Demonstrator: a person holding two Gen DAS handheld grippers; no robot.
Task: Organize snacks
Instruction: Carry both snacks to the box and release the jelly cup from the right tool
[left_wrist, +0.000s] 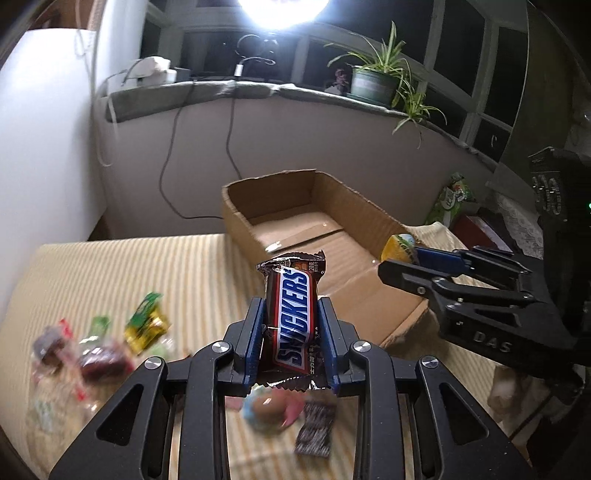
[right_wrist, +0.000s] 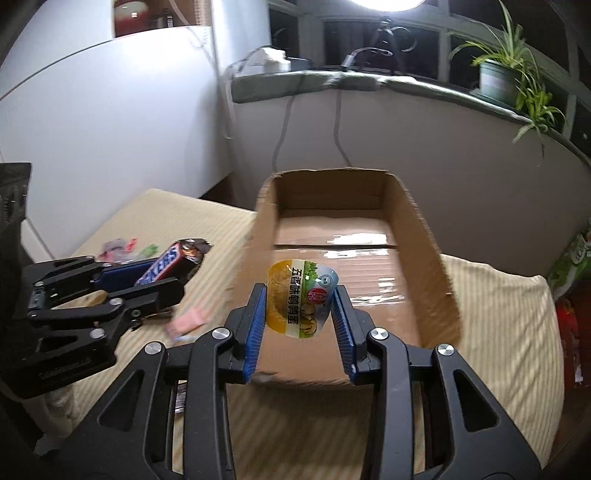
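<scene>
Snacks held in both grippers

Snickers bar (left_wrist: 291, 321) is clamped upright in my left gripper (left_wrist: 291, 332); my right gripper (right_wrist: 300, 308) pinches a quail-egg cup (right_wrist: 301, 299). Both hang beside the open cardboard box (right_wrist: 421, 236), above the striped cloth (left_wrist: 147, 266) where loose sweets (left_wrist: 92, 347) lie.

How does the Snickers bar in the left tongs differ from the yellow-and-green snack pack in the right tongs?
The Snickers bar is a long brown wrapper with blue lettering; the quail egg pack is rounded, yellow, green and white with Chinese print. The bar stands lengthwise between the left tongs, over the striped cloth; the pack in the right tongs is held in front of the cardboard box. Both are gripped and lifted.
</scene>
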